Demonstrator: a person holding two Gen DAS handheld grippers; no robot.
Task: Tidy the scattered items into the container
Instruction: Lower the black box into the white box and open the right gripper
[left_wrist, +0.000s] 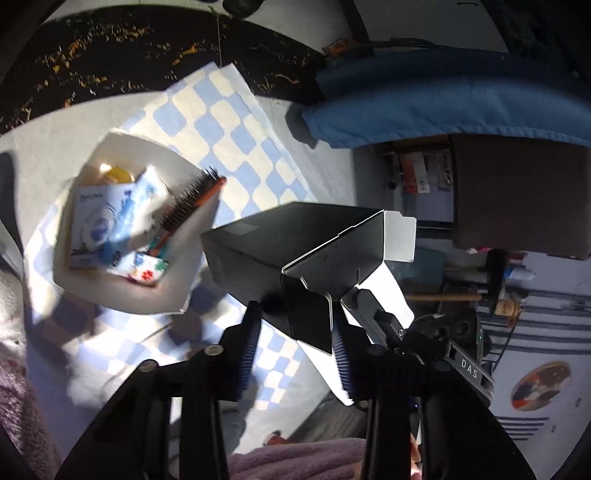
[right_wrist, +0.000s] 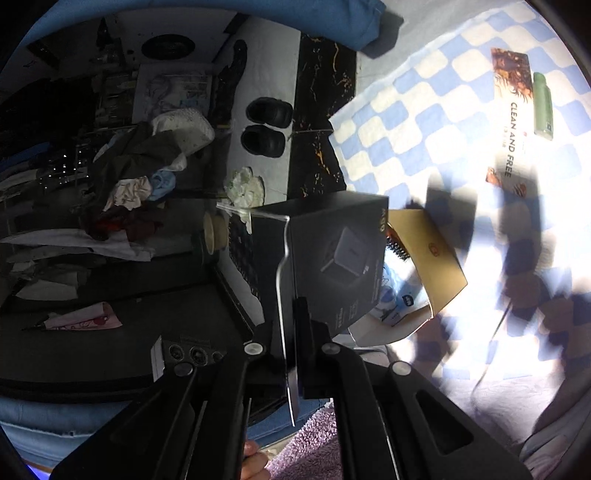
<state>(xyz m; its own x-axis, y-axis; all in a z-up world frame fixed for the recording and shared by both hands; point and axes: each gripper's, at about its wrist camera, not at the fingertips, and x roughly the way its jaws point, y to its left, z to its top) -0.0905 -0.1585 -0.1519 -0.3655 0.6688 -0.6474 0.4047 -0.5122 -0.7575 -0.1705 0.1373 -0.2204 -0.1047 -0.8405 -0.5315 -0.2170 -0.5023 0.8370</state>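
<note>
While the black box (left_wrist: 280, 240) hangs in the air just beside the container (left_wrist: 122, 291), both grippers are on it. The left gripper (left_wrist: 295, 321) has its jaws drawn in around the box's near end, the blue ribbed pads (left_wrist: 251, 332) lying against its dark sides, so it grips the box. The right gripper (right_wrist: 295, 332) is closed tight on the box's thin open flap (right_wrist: 282, 295), which runs as a pale edge between its fingers; in the left wrist view this gripper (left_wrist: 369, 306) comes in from the right of the box, next to the flap's white inner face.

The container is a pale, open cardboard tray resting on a blue-and-cream checked cloth (left_wrist: 236, 122). Inside it lie a black-bristled hairbrush (left_wrist: 188, 205) with an orange back, leaning on the rim nearest the box, a white packet with blue print (left_wrist: 96, 221), a yellow item (left_wrist: 116, 175) at the far corner and a small packet with coloured flowers (left_wrist: 147, 267).

Farther from the container on the same cloth, in the right wrist view, a green bottle (right_wrist: 543, 107) lies touching a printed flat carton (right_wrist: 511, 110).
</note>
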